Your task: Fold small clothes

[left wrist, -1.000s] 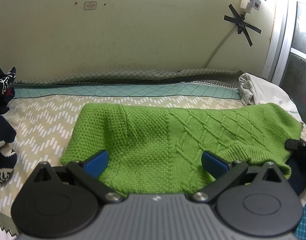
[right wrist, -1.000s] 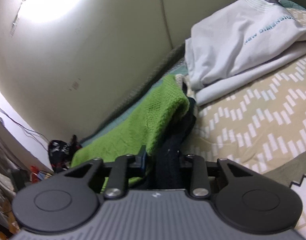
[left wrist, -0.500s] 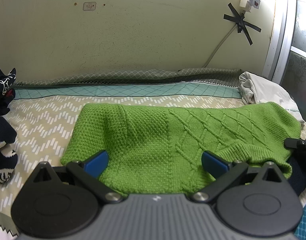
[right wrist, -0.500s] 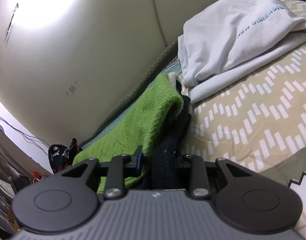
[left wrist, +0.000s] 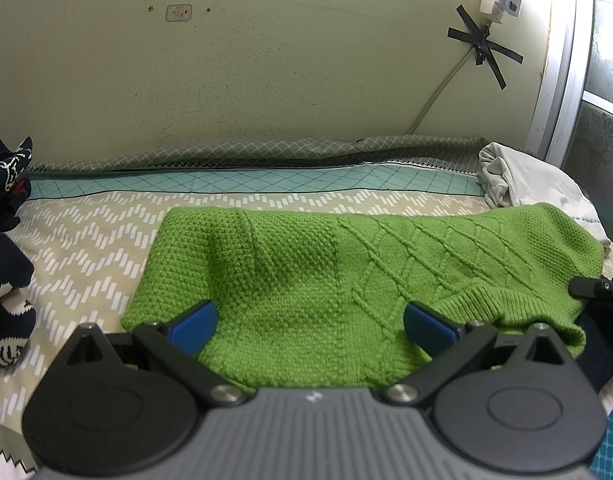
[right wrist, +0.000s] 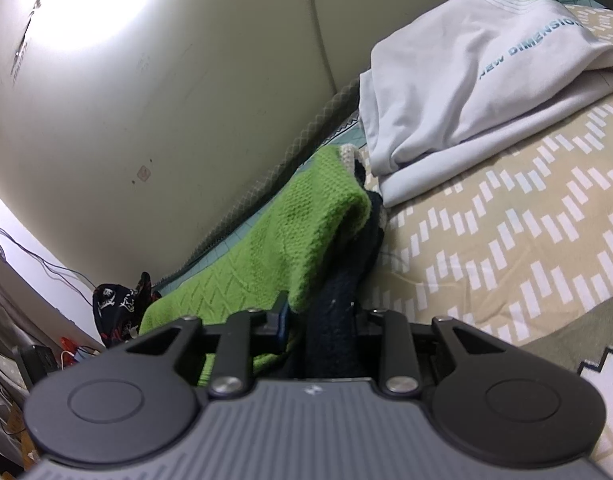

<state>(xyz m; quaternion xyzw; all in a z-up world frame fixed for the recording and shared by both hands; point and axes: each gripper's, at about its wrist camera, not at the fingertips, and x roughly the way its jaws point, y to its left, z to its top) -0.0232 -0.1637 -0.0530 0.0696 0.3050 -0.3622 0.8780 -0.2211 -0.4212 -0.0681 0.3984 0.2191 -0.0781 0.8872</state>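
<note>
A green knitted sweater [left wrist: 346, 272] lies spread on the patterned bed sheet [left wrist: 86, 248]; it also shows in the right wrist view [right wrist: 274, 264]. My left gripper [left wrist: 310, 322] is open, its blue pads resting over the sweater's near edge, holding nothing. My right gripper [right wrist: 318, 320] is shut on the sweater's right end, pinching a green edge together with dark navy fabric [right wrist: 338, 320]. Part of that gripper [left wrist: 598, 286] shows at the right edge of the left wrist view.
A folded white shirt with blue lettering [right wrist: 486, 72] lies at the right end of the bed, also in the left wrist view [left wrist: 526, 180]. Dark patterned clothes [left wrist: 6, 272] sit at the left. A wall [left wrist: 266, 80] runs along the far side of the bed.
The right gripper has shifted slightly with the sweater end still pinched, so the white shirt looks closer. The left gripper and the sweater have hardly moved.
</note>
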